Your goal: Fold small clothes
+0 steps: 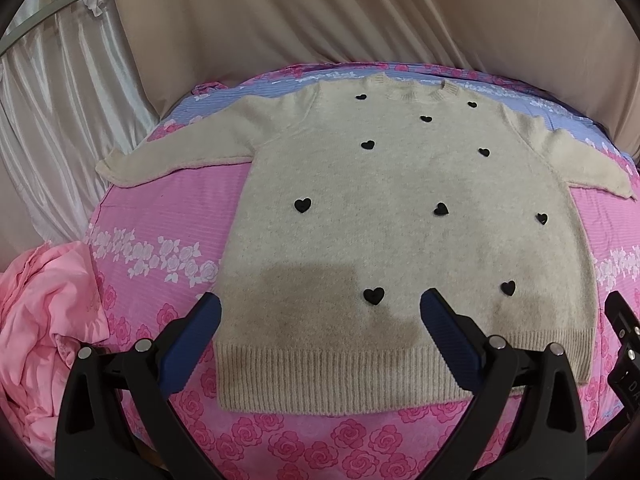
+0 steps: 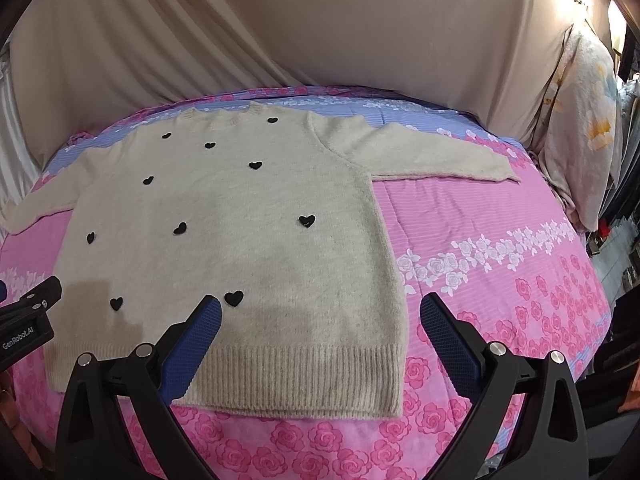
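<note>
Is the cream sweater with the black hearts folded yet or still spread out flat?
Spread flat: the sweater lies front up on the bedspread, both sleeves out sideways, hem uncreased.

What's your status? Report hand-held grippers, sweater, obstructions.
Left hand-held gripper open, over the hem. Right hand-held gripper open, at the sweater's right edge. Sweater flat, sleeves out, unfolded. Pink cloth off to the left, apart.
</note>
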`<control>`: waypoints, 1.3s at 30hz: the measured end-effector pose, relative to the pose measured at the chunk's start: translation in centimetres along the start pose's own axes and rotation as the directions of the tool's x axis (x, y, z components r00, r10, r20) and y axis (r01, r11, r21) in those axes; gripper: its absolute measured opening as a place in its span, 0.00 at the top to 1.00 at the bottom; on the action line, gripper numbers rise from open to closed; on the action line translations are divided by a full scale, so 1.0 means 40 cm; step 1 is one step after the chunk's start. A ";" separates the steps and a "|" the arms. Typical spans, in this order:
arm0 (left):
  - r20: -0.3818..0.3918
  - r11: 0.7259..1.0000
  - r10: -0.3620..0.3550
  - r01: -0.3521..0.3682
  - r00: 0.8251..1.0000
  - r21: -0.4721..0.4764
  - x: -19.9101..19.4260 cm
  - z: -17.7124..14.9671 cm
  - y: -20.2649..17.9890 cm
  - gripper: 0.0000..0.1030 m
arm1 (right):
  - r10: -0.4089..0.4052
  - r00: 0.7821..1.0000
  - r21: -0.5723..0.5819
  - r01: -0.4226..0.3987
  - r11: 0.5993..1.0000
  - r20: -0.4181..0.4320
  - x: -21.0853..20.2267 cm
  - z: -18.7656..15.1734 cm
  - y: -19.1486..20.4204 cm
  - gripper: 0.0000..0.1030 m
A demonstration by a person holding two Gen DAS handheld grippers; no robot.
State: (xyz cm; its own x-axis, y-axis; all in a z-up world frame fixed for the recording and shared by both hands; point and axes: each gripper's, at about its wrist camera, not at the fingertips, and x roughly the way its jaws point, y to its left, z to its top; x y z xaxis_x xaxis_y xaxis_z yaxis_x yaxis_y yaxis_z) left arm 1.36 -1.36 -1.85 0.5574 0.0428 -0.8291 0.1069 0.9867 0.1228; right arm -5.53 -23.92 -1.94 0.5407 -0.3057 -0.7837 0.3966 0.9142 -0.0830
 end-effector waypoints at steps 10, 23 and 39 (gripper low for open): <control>-0.042 0.996 -0.059 0.057 0.997 -0.062 0.026 0.017 0.000 0.05 | 0.018 0.999 0.079 -0.014 0.997 -0.048 0.093 0.043 -0.099 0.05; -0.083 0.995 -0.036 0.028 0.996 -0.095 0.050 0.069 -0.121 0.05 | -0.136 0.987 0.344 0.159 0.925 -0.090 0.528 0.321 -0.698 0.08; -0.138 0.978 0.049 -0.076 0.989 -0.194 0.042 0.112 -0.323 0.05 | -0.024 0.985 0.551 0.115 0.826 -0.169 0.892 0.474 -1.076 0.67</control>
State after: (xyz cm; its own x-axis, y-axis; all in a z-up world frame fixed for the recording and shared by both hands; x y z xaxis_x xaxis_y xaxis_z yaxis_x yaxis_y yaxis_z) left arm 4.59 -14.72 -2.39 0.4433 0.1124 -0.8893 -0.0974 0.9923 0.0769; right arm 10.76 -79.24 -14.67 0.3974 -0.2782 -0.8745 0.7990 0.5736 0.1806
